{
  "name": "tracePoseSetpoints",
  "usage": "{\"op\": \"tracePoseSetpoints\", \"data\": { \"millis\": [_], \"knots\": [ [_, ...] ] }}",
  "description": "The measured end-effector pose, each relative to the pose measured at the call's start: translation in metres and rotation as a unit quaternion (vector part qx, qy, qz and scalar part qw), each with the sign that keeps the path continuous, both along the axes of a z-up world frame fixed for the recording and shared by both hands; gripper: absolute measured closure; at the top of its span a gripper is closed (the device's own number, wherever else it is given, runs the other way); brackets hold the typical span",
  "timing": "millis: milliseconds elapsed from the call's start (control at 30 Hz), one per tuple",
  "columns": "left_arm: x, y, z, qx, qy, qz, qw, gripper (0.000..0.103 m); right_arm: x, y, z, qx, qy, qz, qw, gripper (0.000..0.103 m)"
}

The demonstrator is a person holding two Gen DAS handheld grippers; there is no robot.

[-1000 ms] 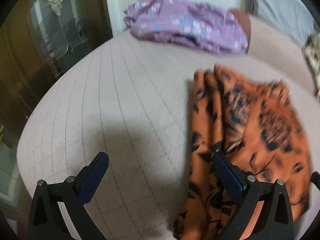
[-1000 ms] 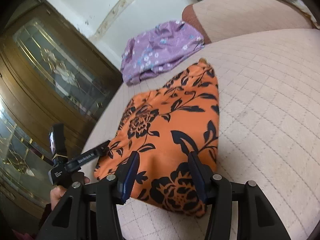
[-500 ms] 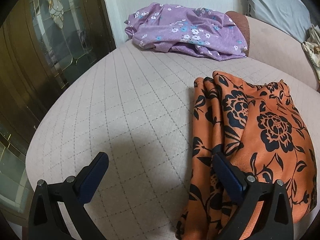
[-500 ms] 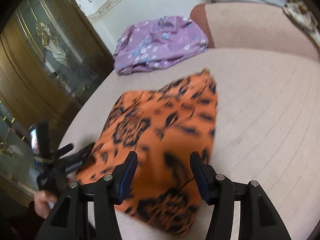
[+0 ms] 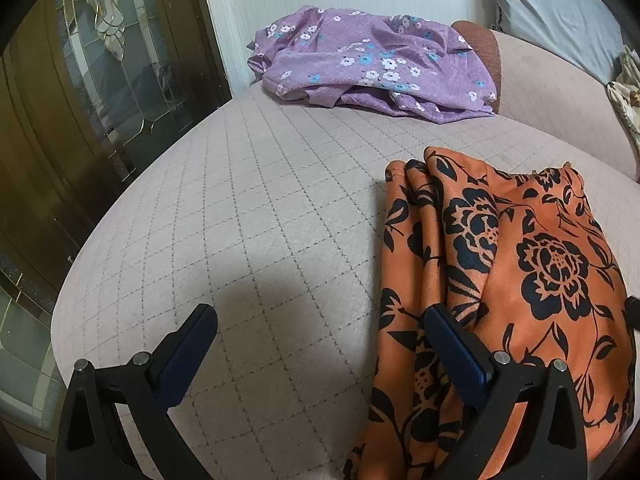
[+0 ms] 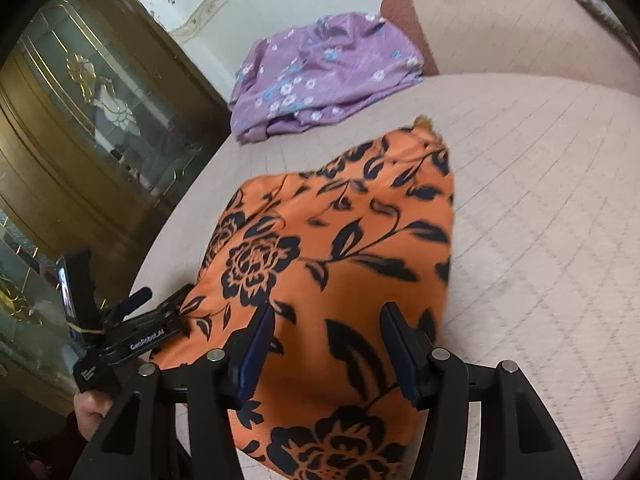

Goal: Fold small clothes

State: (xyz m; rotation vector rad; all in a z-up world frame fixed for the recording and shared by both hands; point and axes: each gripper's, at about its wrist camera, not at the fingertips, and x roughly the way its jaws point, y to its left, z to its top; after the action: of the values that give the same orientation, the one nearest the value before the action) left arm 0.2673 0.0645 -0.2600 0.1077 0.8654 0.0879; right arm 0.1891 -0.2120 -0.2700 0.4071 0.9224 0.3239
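The orange garment [image 5: 520,280] with its black flower print lies folded on the quilted pink bed cover [image 5: 260,220], towards the near edge; in the left wrist view its left border is gathered into several long narrow pleats that run away from the camera, while the rest spreads flat to the right; the left gripper [image 5: 320,332] stands wide, its left finger over bare cover and its right finger [image 5: 456,352] over the pleated border of the garment, though whether that finger touches the cloth cannot be told; nothing sits between the two fingers but quilting. In the right wrist view the same orange garment [image 6: 332,272] fills the middle of the frame, slightly blurred; the right gripper [image 6: 328,344] is parted to a moderate width above the near portion of the cloth, gripping nothing that can be seen; at the lower left of that view the body of the other tool and the hand [image 6: 90,408] that carries it appear beside the garment's left corner. A purple flowered garment [image 5: 372,64] lies crumpled at the far end of the cover, well apart from the orange one; a dark wooden cabinet with leaded glass [image 5: 100,80] stands along the left side; a grey pillow [image 5: 560,16] rests at the far right.
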Motion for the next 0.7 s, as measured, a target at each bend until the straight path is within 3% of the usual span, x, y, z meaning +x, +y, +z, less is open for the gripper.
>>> {"op": "tracePoseSetpoints", "data": {
  "millis": [333, 467, 600, 700],
  "knots": [
    [0.005, 0.001, -0.003, -0.006, 0.006, 0.002, 1.0000, 0.000, 0.002, 0.002, -0.004, -0.001, 0.002, 0.002, 1.000, 0.043],
    [0.006, 0.001, -0.003, -0.009, 0.007, 0.002, 0.9999, 0.000, 0.001, -0.004, 0.004, 0.021, -0.007, -0.005, 1.000, 0.043],
    [0.006, 0.002, -0.004, -0.015, 0.009, 0.004, 0.9998, 0.000, -0.001, -0.018, 0.017, 0.031, -0.032, -0.028, 0.999, 0.043],
    [0.007, 0.002, -0.004, -0.020, 0.011, 0.006, 0.9997, 0.000, 0.003, -0.029, 0.013, 0.038, -0.019, -0.049, 0.998, 0.043]
  ]
}}
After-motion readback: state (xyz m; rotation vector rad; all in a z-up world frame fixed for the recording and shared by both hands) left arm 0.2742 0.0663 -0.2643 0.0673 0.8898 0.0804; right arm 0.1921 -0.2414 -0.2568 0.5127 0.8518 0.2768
